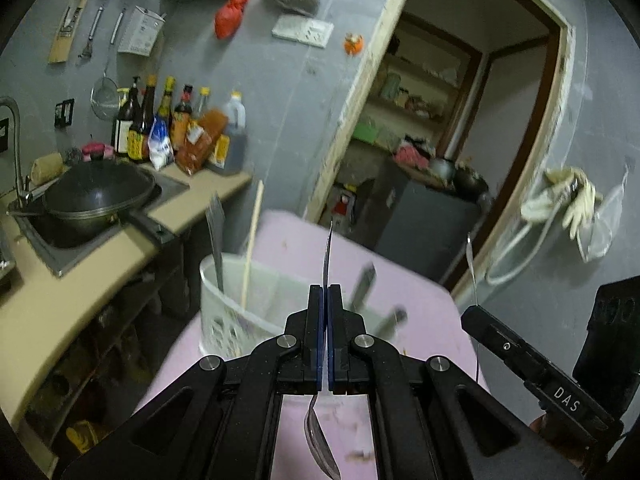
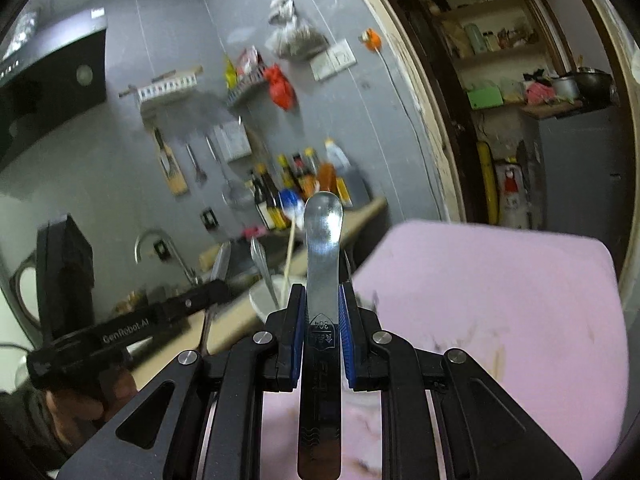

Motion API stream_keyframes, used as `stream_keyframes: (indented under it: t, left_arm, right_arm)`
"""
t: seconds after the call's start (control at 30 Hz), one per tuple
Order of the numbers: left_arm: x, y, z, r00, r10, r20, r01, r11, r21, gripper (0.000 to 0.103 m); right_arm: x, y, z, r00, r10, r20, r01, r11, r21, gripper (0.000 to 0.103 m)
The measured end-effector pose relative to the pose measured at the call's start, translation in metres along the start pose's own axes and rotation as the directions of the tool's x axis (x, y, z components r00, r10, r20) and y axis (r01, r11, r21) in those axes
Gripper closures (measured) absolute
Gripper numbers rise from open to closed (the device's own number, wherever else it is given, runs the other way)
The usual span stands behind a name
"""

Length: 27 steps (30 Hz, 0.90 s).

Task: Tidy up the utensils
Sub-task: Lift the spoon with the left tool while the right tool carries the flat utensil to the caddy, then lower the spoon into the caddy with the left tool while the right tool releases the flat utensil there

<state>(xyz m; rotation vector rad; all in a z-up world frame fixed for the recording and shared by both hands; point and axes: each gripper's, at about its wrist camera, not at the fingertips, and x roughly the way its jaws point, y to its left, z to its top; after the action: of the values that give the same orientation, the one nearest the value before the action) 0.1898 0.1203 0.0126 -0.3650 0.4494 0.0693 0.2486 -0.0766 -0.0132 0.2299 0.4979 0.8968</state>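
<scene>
Clamped edge-on between the blue pads of my left hand-held gripper (image 1: 325, 292) is a steel spoon (image 1: 322, 444), its bowl hanging back under the jaws toward the camera and its thin handle rising past the fingertips. To the left in the left wrist view, a dark wok (image 1: 96, 192) sits in the sink on a beige counter (image 1: 80, 292), with a row of sauce bottles (image 1: 168, 120) against the grey wall. Just ahead of the fingertips stands a white utensil basket (image 1: 224, 304) on the pink tabletop (image 1: 420, 312); a wooden chopstick (image 1: 252, 240) and a metal handle lean in it, and a few more blurred handles poke up on its right. Farther right, my right hand-held gripper (image 1: 472, 312) shows from the side, near the tabletop's edge. In the right wrist view, my left hand-held gripper appears at the left, held above the counter. At the centre, the right hand-held gripper (image 2: 322, 292) is closed on the flat handle of a second steel spoon (image 2: 322, 232), its bowl pointing up and away, above the basket's rim (image 2: 260, 300). On the right lies the pink tabletop, with an open doorway behind it.
</scene>
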Motion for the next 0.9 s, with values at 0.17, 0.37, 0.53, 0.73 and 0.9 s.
stream_keyframes:
  t: [0.17,0.37,0.53,0.73,0.9]
  left_arm:
    - [0.011,0.027,0.036,0.997,-0.032,0.074,0.035,0.999,-0.039,0.103]
    - [0.034,0.063,0.072,0.987,-0.081,0.140,0.093,0.993,-0.079,0.103]
    - [0.055,0.078,0.080,0.979,-0.092,0.183,0.105,0.992,-0.067,0.103]
    - [0.076,0.084,0.066,0.968,-0.089,0.237,0.100,0.994,-0.034,0.103]
    - [0.083,0.073,0.048,0.956,-0.072,0.283,0.062,0.997,0.047,0.103]
  right_arm:
    - [0.023,0.002,0.028,0.996,0.008,0.090,-0.009,1.000,0.015,0.089]
    - [0.047,-0.002,0.043,0.983,-0.030,0.179,0.019,0.998,0.059,0.089]
    - [0.064,-0.010,0.038,0.973,-0.090,0.211,0.072,0.993,0.091,0.089]
    - [0.072,-0.009,0.020,0.948,-0.171,0.268,0.153,0.984,0.086,0.089]
    - [0.082,-0.006,0.009,0.944,-0.175,0.280,0.161,0.984,0.071,0.089]
